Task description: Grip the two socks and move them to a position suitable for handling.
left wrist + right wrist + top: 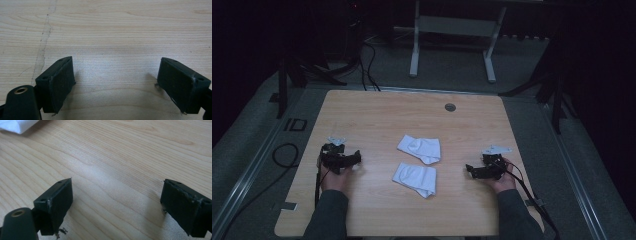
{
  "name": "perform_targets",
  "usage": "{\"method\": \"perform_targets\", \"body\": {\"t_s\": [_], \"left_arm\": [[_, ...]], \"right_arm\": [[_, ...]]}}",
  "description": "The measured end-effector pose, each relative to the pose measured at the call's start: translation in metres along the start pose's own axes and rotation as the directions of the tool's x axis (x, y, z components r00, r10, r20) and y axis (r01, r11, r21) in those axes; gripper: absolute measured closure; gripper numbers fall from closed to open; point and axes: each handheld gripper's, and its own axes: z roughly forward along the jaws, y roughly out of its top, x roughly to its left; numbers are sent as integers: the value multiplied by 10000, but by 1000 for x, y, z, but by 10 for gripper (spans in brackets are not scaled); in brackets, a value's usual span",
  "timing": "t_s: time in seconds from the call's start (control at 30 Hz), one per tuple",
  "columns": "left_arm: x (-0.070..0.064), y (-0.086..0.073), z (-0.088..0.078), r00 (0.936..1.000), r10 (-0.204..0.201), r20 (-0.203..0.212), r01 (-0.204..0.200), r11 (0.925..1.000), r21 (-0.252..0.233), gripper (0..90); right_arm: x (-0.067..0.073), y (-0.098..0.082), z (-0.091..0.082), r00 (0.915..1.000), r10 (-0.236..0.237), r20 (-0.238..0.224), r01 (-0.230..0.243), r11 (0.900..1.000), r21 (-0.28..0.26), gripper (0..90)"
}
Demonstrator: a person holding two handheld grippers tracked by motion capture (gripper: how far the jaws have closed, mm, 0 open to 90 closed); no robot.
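Two white folded cloths lie at the desk (362, 115) centre in the high view: the far cloth (420, 148) and the near cloth (415, 178). The left tongs (357, 159) and right tongs (469, 170) are held released and empty, flanking them well apart. A cloth corner (17, 125) is shown in the right gripper view; bare wood is shown between the left tongs (115, 83).

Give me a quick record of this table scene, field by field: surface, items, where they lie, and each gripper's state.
surface: light wooden table
items: two white folded socks, far sock and near sock
layout: socks lie mid-table, one behind the other, apart, between the grippers
left gripper: open, nothing between its jaws, low over bare wood
right gripper: open, nothing between its jaws, pointing towards the socks
contact: neither gripper touches a sock
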Motion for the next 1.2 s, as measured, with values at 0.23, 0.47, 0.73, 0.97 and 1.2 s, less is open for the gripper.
{"method": "perform_targets", "body": {"t_s": [0.23, 0.47, 0.73, 0.97, 1.2], "left_arm": [[0, 0, 0, 10000, 8, 7, -8, 10000, 1, 141], [0, 0, 0, 10000, 3, 4, -3, 10000, 1, 141], [0, 0, 0, 10000, 8, 11, -8, 10000, 3, 141], [0, 0, 0, 10000, 5, 11, -5, 10000, -1, 142], [0, 0, 0, 10000, 19, 12, -19, 10000, 2, 142]], "right_arm": [[0, 0, 0, 10000, 5, 1, -5, 10000, 0, 107], [0, 0, 0, 10000, -17, -12, 17, 10000, -14, 110], [1, 0, 0, 10000, -64, -58, 63, 10000, -9, 117], [4, 3, -5, 10000, -51, -63, 53, 9995, 299, 240], [10, 4, -13, 9994, -337, 75, 335, 9991, 240, 299]]}}
